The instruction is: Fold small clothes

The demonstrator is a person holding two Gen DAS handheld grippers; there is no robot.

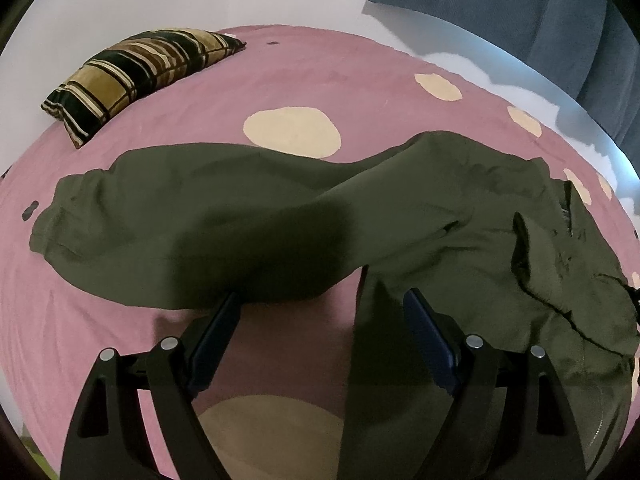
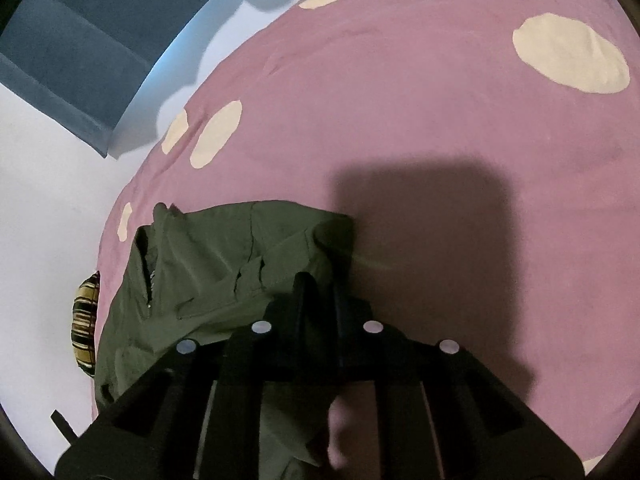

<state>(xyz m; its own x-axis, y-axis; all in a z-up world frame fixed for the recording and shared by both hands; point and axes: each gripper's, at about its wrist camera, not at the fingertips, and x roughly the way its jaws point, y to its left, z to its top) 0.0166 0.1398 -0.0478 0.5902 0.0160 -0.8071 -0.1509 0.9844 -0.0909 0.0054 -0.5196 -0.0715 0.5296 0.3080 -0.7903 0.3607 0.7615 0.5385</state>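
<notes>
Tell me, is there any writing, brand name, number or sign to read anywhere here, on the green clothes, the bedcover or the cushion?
None can be read.
Green trousers: no legible label or print; the darker patch near the waist is too blurred to tell.
Pink bedcover: only plain cream spots.
Striped cushion: stripes only.
Grippers: no markings show.

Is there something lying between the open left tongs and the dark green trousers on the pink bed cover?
Nothing visible. The left tongs stand open right at the dark green trousers, with only bare pink bed cover with cream spots between the fingers. The striped cushion lies far off.
</notes>
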